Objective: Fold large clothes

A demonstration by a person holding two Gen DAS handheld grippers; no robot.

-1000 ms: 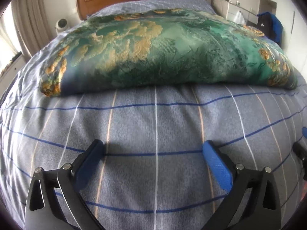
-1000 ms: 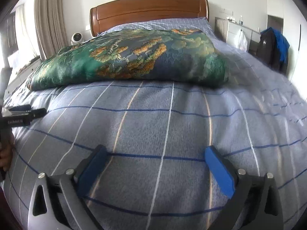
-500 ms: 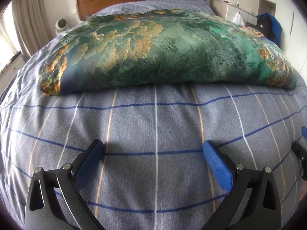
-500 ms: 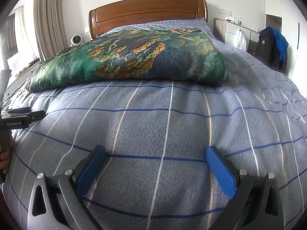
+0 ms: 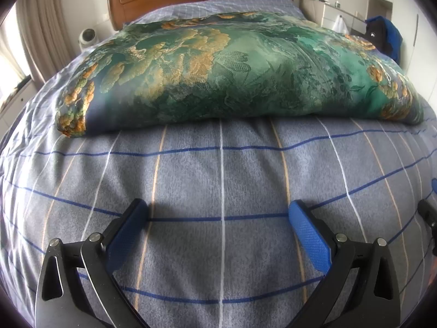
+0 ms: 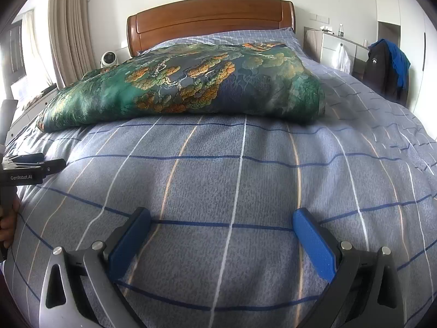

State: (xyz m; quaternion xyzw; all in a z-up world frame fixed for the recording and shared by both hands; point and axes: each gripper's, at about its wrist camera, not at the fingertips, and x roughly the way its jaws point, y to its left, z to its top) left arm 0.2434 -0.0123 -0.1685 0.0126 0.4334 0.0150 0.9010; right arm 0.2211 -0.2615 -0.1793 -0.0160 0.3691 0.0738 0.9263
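A folded green quilt (image 5: 232, 68) with gold and orange flowers lies across the far half of the bed; it also shows in the right wrist view (image 6: 191, 84). My left gripper (image 5: 218, 213) is open and empty, low over the grey checked bed cover (image 5: 218, 169), short of the quilt's near edge. My right gripper (image 6: 221, 218) is open and empty, also over the cover (image 6: 240, 180) and farther back from the quilt. The left gripper's body (image 6: 27, 169) shows at the left edge of the right wrist view.
A wooden headboard (image 6: 210, 16) stands behind the quilt. Curtains (image 6: 71, 35) and a small white fan (image 6: 109, 58) are at the far left. A white cabinet (image 6: 336, 46) and a dark and blue jacket (image 6: 387, 68) are at the right.
Both grippers have risen slightly and eased back, so the quilt sits a little lower in view. Both stay open and empty.
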